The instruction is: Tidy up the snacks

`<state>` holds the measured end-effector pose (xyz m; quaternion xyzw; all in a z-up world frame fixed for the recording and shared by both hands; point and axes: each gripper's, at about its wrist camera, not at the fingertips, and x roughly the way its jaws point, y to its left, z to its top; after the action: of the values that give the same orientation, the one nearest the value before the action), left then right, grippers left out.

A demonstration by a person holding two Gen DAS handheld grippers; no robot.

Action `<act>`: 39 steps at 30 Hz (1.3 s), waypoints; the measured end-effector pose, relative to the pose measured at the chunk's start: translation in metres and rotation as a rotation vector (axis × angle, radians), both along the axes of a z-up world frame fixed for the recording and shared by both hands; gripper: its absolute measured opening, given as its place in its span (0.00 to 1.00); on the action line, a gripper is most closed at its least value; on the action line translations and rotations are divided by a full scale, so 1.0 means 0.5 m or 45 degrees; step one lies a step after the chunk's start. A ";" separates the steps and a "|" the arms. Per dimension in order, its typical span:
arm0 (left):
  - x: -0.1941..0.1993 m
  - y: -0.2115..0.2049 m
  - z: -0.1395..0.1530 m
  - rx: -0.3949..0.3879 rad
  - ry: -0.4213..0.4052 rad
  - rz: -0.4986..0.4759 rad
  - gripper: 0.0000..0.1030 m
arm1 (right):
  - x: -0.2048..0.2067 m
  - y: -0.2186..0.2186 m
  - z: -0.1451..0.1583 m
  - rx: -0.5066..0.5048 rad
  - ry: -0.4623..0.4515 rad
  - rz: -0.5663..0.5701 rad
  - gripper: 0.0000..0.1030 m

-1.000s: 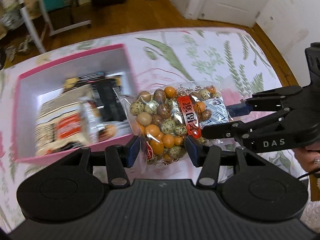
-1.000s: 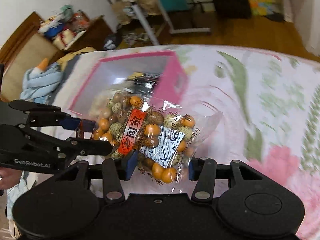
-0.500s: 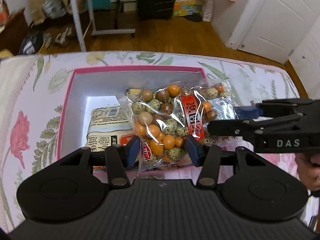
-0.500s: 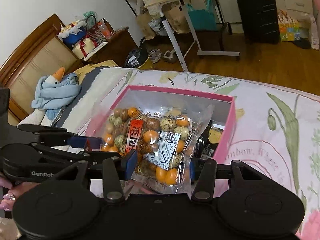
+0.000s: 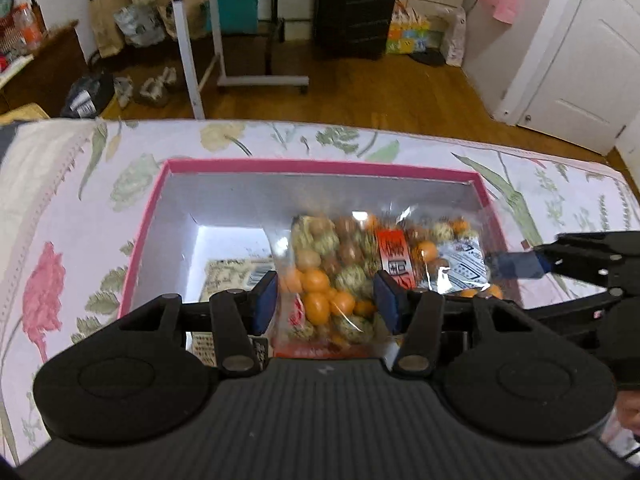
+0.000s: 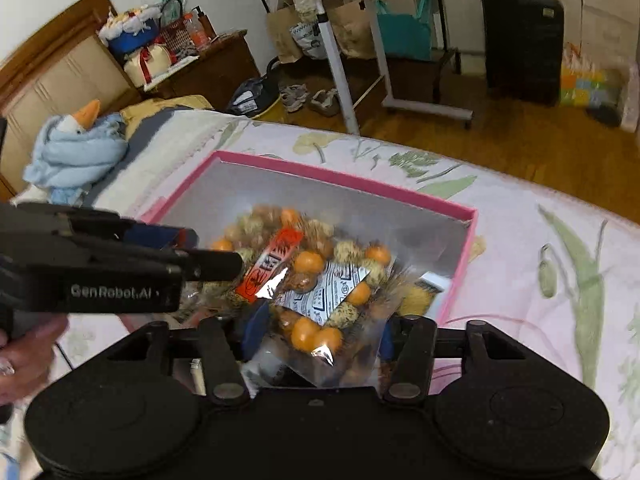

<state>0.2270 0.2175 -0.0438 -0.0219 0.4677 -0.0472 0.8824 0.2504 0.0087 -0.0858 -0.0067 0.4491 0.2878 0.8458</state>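
Observation:
A clear bag of orange and speckled coated nuts [image 5: 344, 264] hangs inside the open pink box [image 5: 320, 166] on the flowered bedspread. My left gripper [image 5: 326, 306] straddles the bag's near left end. Its jaws are opening and the blue pads stand just off the plastic. The right gripper's fingers [image 5: 516, 266] reach in from the right. In the right wrist view the bag [image 6: 316, 280] sits blurred between my right gripper [image 6: 320, 336], whose jaws are also opening. The left gripper [image 6: 212, 250] comes in from the left over the box [image 6: 344, 178].
A pale packet with a barcode [image 5: 236, 276] lies on the box floor under the bag, and a yellow packet [image 6: 420, 300] lies at its right side. A stuffed goose in blue cloth [image 6: 76, 148] lies far left. A person's hand [image 6: 24, 356] holds the left gripper.
Both grippers carried the bag from over the bedspread to over the box and lowered it inside. Their jaws have widened, and the bag now sits lower and blurred between them.

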 end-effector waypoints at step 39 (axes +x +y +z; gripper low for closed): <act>-0.336 -0.233 0.158 -0.097 -0.164 -0.131 0.54 | -0.371 -0.314 0.156 -0.077 -0.430 -0.528 0.61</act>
<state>0.0591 0.1012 0.0349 -0.0284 0.4084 -0.1115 0.9055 0.0650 -0.1483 -0.0078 0.0123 0.3018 0.0897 0.9491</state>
